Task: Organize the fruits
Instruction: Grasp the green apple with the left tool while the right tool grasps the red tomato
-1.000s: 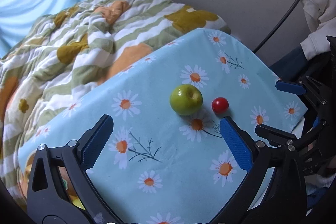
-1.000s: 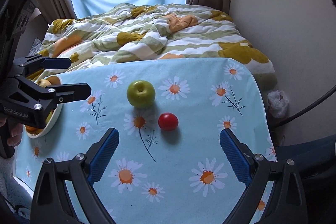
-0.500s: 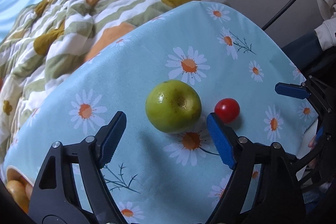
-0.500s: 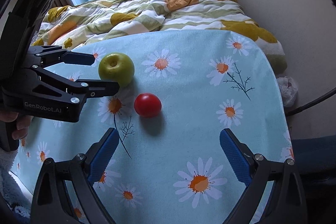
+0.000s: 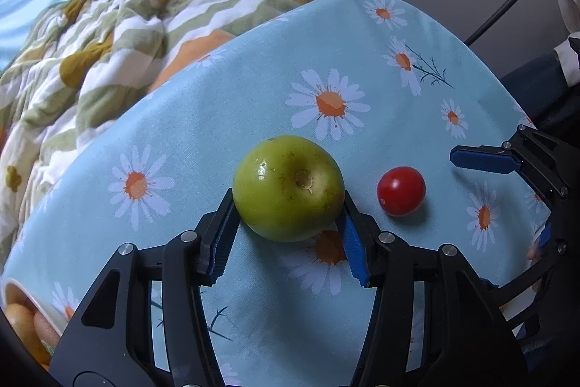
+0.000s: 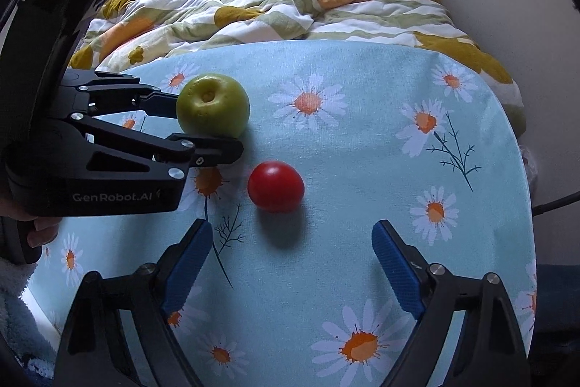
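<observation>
both jaws have just been closing: the left gripper (image 5: 286, 231) now clamps the green apple (image 5: 288, 187) on the daisy tablecloth (image 5: 203, 133). the right gripper (image 6: 290, 260) stays spread, nothing between its pads, with the red tomato (image 6: 275, 185) just ahead.

Both cameras look steeply down on the table (image 5: 203, 118) from close by. The left view has the apple (image 5: 288, 187) at centre and the right tool (image 5: 507, 198) at its right edge. The right view has the tomato (image 6: 275, 185) at centre and the left tool (image 6: 203, 129) at its left. Both views share the apple, tomato and bed (image 6: 290, 2).
</observation>
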`<state>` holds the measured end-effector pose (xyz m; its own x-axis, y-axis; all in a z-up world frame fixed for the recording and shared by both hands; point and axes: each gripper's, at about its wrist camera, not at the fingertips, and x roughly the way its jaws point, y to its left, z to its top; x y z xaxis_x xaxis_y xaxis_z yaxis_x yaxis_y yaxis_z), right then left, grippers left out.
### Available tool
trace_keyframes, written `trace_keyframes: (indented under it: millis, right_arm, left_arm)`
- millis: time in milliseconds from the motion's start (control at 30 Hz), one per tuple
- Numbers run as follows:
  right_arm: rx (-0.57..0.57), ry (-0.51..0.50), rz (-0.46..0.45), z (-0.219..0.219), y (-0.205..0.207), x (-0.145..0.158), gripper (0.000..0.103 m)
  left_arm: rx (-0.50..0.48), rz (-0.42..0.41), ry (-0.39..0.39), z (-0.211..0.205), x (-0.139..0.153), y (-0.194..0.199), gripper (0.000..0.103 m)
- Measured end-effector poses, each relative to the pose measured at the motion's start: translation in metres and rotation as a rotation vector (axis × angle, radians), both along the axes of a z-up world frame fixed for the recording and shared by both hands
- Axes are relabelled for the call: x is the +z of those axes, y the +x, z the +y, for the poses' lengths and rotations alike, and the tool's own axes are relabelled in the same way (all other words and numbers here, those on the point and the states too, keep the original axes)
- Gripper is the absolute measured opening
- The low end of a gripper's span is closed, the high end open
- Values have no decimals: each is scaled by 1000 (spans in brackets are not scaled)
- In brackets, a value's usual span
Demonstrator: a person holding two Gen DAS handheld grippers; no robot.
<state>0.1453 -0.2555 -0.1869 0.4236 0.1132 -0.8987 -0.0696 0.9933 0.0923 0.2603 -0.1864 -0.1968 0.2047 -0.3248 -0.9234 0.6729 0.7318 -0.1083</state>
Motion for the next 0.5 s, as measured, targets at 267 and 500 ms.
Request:
trace_keyframes:
  millis: [267, 500]
  right_arm:
    - [63, -20, -34, 9, 12, 0, 67]
    - [104, -29, -41, 15, 16, -3, 59]
  left_arm:
    - [62, 6, -3, 14, -1, 3, 59]
    - [84, -4, 15, 27, -1, 1, 59]
